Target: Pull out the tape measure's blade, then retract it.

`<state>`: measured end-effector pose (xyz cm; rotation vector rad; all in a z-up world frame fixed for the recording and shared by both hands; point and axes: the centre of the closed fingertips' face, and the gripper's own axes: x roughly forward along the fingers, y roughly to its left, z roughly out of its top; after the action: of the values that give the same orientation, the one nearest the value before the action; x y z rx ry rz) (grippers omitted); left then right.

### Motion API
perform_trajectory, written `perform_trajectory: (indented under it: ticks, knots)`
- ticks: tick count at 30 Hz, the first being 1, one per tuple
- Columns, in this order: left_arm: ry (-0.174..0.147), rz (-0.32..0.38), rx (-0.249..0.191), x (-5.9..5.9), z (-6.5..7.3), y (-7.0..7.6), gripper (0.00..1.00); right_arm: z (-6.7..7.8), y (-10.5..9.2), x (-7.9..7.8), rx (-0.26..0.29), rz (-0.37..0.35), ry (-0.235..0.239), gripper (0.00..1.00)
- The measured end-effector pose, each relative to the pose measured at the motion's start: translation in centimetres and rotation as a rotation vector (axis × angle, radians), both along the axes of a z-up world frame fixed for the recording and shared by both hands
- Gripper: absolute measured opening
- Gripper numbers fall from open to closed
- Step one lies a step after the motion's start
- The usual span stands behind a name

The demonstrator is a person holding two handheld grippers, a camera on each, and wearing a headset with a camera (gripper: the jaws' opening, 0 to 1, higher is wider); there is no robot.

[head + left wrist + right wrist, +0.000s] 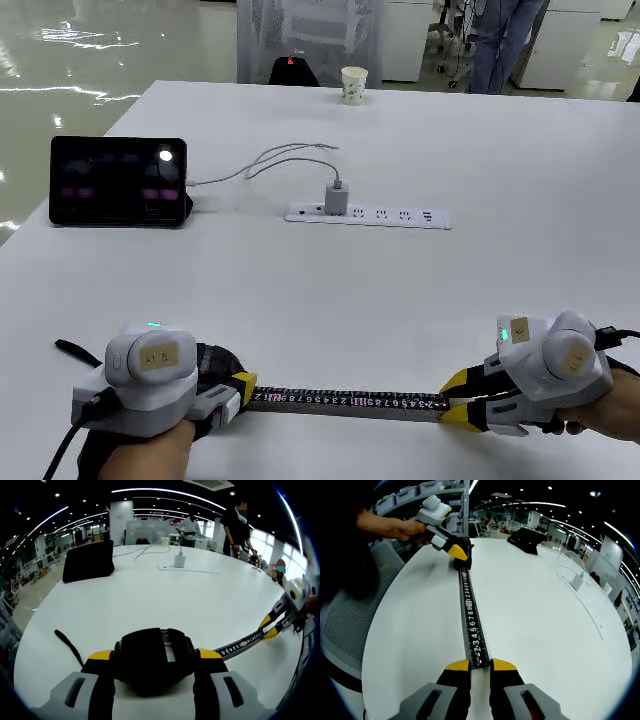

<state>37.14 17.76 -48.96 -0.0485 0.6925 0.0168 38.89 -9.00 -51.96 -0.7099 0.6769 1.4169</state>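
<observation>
Left gripper (pixel 155 654) jaws were clamped on tape measure case (pixel 152 667) near counter's (pixel 400 300) front edge; right gripper (pixel 480 665) jaws pinched blade (pixel 471 625) tip. Pull-out looked mostly done imo, retract not done yet.

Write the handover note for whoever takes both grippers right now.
Left gripper: shut on the black tape measure case, low at the white table.
Right gripper: shut on the tip of the black numbered blade.
Done: blade pulled out, stretched straight between the two grippers.
Left to do: retract the blade into the case.
</observation>
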Motion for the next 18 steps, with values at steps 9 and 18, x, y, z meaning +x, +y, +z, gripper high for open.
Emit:
perform_trajectory:
  ticks: [9, 18]
  knots:
    - [0.012, -0.002, -0.003, -0.01, -0.18, 0.02, 0.58, 0.05, 0.02, -0.02, 0.001, 0.002, 0.000, 0.10]
    - [0.014, -0.006, -0.008, 0.01, -0.24, -0.03, 0.57, 0.01, 0.09, 0.06, 0.001, 0.004, -0.001, 0.10]
